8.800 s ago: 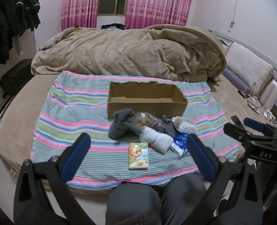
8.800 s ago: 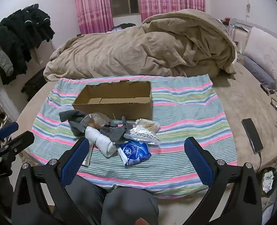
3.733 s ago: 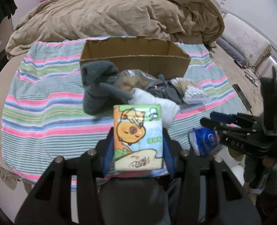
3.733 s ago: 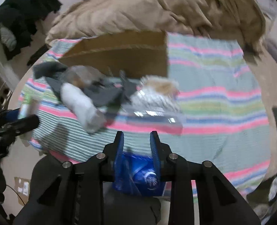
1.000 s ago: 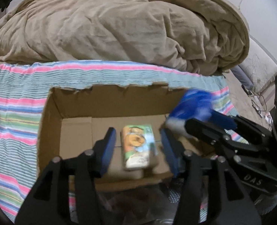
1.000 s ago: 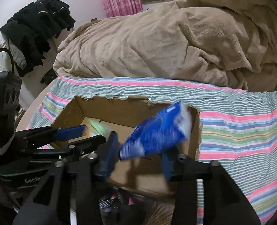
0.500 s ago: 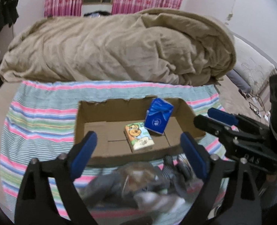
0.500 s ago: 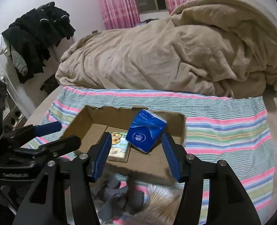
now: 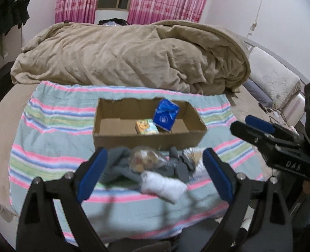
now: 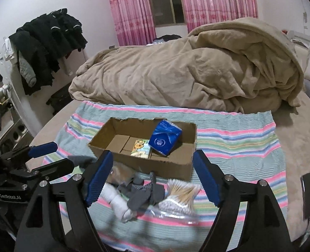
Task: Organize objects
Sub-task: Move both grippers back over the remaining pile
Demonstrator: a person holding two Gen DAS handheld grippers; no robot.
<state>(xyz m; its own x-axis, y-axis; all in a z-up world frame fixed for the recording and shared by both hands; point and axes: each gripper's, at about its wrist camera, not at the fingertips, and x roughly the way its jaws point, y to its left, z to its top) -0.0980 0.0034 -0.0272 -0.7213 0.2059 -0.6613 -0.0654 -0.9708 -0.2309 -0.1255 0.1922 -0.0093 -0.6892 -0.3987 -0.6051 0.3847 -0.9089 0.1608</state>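
An open cardboard box stands on the striped blanket. Inside lie an orange cartoon tissue pack and a blue tissue pack leaning on the back wall. In front of the box lies a pile: grey socks, a white sock, a clear snack bag and a bag of cotton swabs. My left gripper and right gripper are both open and empty, held above the pile.
A striped blanket covers the near part of the bed. A heaped tan duvet lies behind the box. A phone lies at the right edge. Dark clothes hang at the left wall.
Both grippers have let go of the tissue packs into the box, opened wide and pulled back toward the near edge, over the pile.
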